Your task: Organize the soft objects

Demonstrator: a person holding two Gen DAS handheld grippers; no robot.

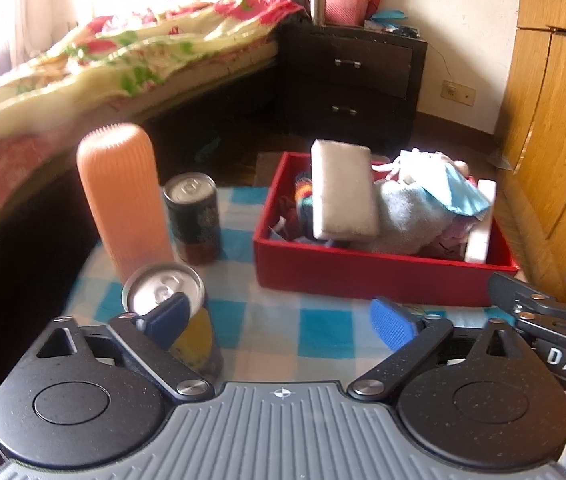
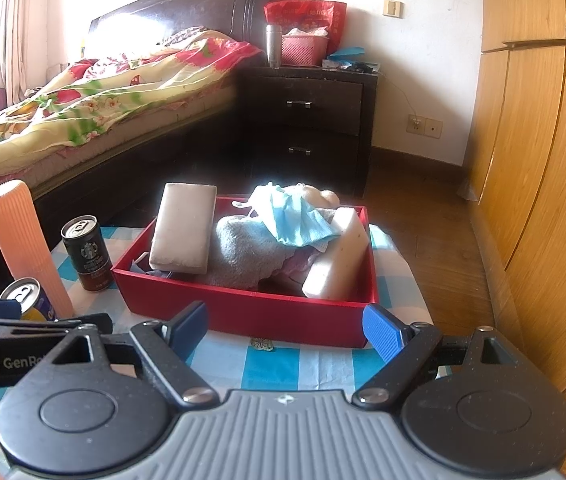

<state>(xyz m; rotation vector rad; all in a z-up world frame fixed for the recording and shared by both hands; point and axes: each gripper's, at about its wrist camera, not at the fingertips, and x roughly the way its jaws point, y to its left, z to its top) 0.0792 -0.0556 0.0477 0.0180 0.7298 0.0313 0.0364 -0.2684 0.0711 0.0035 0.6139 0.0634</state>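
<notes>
A red box (image 1: 363,276) (image 2: 243,312) stands on the checked cloth and holds soft things: a white sponge (image 1: 343,192) (image 2: 183,228) leaning at its left, a pale blue towel (image 1: 411,216) (image 2: 247,252), a blue face mask (image 1: 463,192) (image 2: 295,220), a second white sponge (image 1: 481,228) (image 2: 339,260) at its right. My left gripper (image 1: 283,320) is open and empty, in front of the box. My right gripper (image 2: 285,328) is open and empty, just before the box's near wall; it also shows at the right edge of the left wrist view (image 1: 543,308).
Left of the box stand an orange ribbed bottle (image 1: 123,200) (image 2: 27,244), a dark coffee can (image 1: 195,220) (image 2: 87,256) and a yellow-blue can (image 1: 171,308) (image 2: 27,300) beside my left fingertip. A bed (image 2: 83,104), dark nightstand (image 2: 307,120) and wooden wardrobe (image 2: 543,160) surround the table.
</notes>
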